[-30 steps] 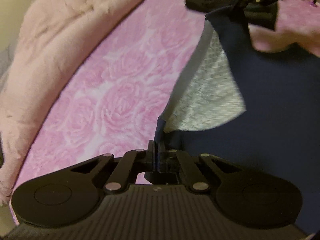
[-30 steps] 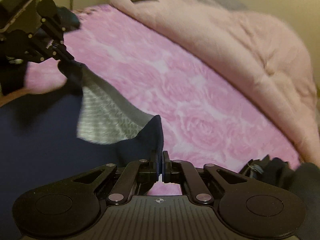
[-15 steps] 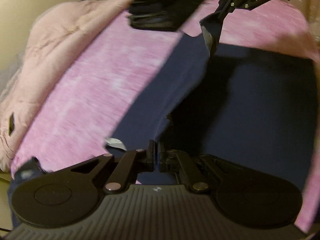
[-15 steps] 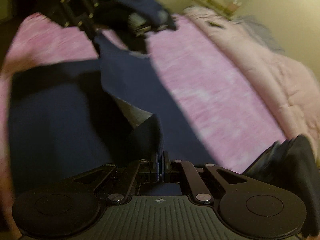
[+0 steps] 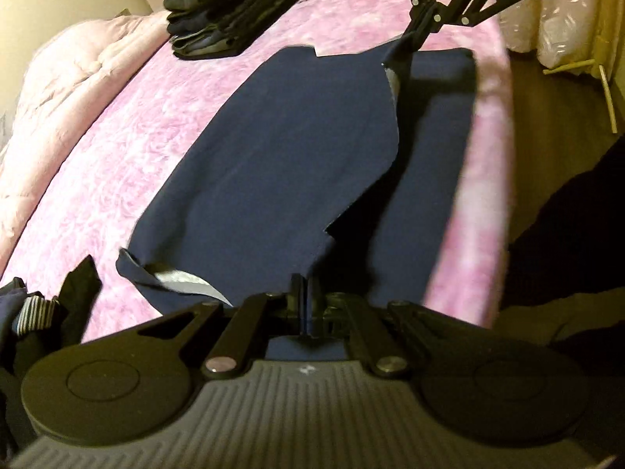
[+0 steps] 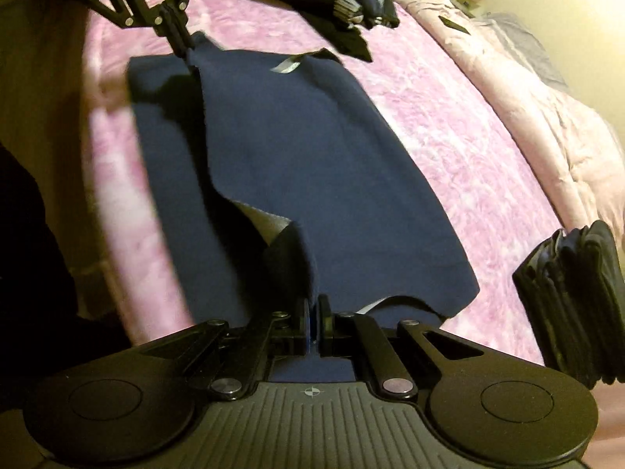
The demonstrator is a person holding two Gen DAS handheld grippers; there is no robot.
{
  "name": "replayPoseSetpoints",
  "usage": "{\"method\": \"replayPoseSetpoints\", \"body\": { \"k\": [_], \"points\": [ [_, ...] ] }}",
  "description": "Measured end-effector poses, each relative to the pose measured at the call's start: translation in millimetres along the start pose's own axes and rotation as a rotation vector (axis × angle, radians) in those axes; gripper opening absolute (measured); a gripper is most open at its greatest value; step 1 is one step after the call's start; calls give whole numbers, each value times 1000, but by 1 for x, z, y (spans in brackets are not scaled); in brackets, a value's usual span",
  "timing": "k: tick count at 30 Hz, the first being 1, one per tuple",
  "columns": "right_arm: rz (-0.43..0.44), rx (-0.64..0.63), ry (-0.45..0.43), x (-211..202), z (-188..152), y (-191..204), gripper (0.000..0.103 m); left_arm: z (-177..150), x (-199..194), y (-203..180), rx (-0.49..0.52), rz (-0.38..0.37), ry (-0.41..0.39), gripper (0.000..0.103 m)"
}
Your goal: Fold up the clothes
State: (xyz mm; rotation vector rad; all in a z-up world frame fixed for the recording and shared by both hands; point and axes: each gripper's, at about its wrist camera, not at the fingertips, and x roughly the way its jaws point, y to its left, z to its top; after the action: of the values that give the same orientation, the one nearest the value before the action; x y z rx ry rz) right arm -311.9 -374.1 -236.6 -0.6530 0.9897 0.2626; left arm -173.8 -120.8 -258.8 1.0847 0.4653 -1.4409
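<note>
1. Since a second ago, the navy garment (image 5: 281,164) is carried across and its edge folded over itself on the pink bed (image 5: 117,148).
2. Both corners are clamped: left claw (image 5: 304,301), right claw (image 6: 312,312).
3. A skewed fold is risked if one corner is released early.
4. Its long axis is laid from claw to claw.
</note>
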Motion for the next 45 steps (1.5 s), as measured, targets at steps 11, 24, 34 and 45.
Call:
{"method": "replayPoseSetpoints", "body": {
  "k": [11,24,34,45],
  "points": [
    [18,-57,11,10,-36,29,1,-21,2,-43,24,35,28,0],
    [118,60,-26,-7,-40,25,62,-18,1,-55,-73,24,172,4],
    [269,503,41,46,-32,-32,62,10,8,-3,-282,137,241,8],
    [228,518,9,39,29,-87,62,19,46,144,-661,233,196,26]
  ]
}}
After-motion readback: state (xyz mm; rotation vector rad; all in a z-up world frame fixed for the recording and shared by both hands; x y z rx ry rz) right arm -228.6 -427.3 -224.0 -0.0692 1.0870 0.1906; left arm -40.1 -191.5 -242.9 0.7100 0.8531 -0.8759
